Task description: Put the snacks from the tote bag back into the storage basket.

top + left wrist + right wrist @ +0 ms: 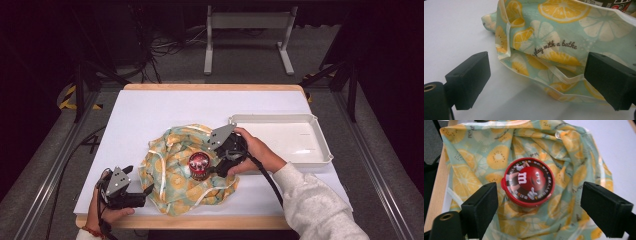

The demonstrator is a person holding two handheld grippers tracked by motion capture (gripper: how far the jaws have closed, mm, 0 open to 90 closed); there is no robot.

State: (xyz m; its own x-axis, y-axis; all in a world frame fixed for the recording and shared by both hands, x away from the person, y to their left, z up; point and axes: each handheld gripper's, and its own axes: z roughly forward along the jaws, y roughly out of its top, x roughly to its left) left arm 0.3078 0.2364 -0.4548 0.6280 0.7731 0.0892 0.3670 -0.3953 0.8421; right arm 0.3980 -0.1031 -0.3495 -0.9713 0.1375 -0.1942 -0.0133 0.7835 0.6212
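Note:
A round candy tub with a red lid [199, 165] [528, 182] stands upright on a crumpled lemon-print cloth [175, 165] [564, 32] [484, 157] at the table's front middle. My right gripper [218, 166] [536, 212] hovers just right of the tub, open, its jaws wide on either side of the lid and not touching it. My left gripper [142, 192] [536, 87] rests low at the front left, open, with the cloth's near hem lying between its jaws.
A white shallow tray [320, 150] sits at the right of the white tabletop [150, 110]. The wooden front edge [200, 222] runs close under both hands. Bare table surface stretches to the left and behind the cloth.

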